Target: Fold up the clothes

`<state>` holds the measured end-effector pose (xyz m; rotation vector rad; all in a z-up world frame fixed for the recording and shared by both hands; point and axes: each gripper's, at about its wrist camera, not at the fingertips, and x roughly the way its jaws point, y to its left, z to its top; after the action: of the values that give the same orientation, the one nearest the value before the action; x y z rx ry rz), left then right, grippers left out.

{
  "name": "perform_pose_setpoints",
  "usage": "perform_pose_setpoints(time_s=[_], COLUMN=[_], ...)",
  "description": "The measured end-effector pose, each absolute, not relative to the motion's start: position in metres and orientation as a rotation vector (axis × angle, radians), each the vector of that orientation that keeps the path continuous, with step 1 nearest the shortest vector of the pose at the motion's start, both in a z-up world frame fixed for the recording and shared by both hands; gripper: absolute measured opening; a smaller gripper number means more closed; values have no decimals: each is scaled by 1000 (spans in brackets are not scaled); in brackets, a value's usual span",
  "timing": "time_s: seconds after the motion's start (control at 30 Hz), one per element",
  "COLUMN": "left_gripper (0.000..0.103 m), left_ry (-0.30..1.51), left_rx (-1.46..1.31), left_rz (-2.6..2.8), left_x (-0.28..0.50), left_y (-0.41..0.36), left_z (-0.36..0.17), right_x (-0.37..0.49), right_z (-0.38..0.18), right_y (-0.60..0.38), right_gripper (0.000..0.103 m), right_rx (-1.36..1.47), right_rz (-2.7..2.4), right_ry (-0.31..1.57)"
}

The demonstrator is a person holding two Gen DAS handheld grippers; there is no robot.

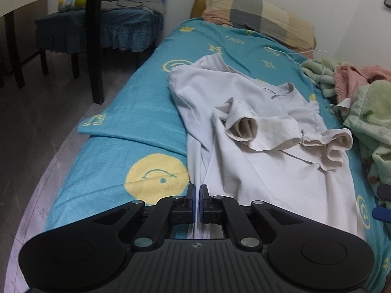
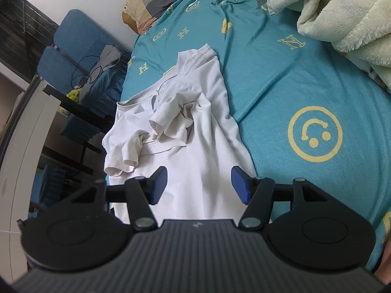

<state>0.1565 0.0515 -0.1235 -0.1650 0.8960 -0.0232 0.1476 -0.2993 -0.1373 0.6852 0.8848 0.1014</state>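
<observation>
A crumpled white T-shirt (image 1: 256, 161) lies on the teal bed cover (image 1: 136, 112), its sleeves bunched up near the middle and its collar toward the pillow. My left gripper (image 1: 197, 190) is shut on the near left edge of the shirt, with a fold of white cloth pinched between the blue pads. In the right wrist view the same T-shirt (image 2: 195, 146) stretches away from me. My right gripper (image 2: 199, 186) stands open just above its near hem, with the pads (image 2: 158, 185) on either side of the cloth and not pressing it.
A checked pillow (image 1: 259, 12) lies at the head of the bed. Fluffy green and pink blankets (image 1: 366, 102) are heaped along the wall side, with a white cable (image 1: 317, 53) beside them. A blue-covered chair (image 1: 97, 26) and a dark table leg (image 1: 95, 48) stand beside the bed.
</observation>
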Motion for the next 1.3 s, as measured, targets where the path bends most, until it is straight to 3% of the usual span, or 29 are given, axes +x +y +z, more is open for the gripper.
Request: perform_pose_setpoints(time_s=[0.2,0.37,0.5,0.57,0.63,0.67,0.83,0.97,1.03,1.3], left_gripper=[3,16,50,59,81,86,85,79,67,64], left_ry=[901,944,997,1034,1091,1131,1296,1175,1085,1024], left_rx=[-183,-307,-439,-514,-613,-674,-936,-1031,-1071,-1196], left_rz=[-13,-29,-67,-89,-90,-82,-78,-54,-13,-22], left_x=[151,131,107,94,83,79,76,87,88,79], left_y=[56,66,68,66,64,64,59,67,75,84], left_z=[-119,-104,-89,-86,-89,-94,-137,-153,-155,-167], right_x=[150,150,149,148,148,148,144,135,131,113], right_z=[-139,-140,-138,-138,-138,-137,-135,-139,-139,-149], right_y=[-299,-300,-302,-303,-305,-306,-310,-318,-320,-324], right_gripper=[61,61,61,61,61,61,61,61,61,61], right_rx=[684,686,697,706,719,725,756,853,891,1102], right_rz=[98,97,101,101,102,102,101,122,119,78], right_ry=[889,888,879,875,868,864,851,851,850,886])
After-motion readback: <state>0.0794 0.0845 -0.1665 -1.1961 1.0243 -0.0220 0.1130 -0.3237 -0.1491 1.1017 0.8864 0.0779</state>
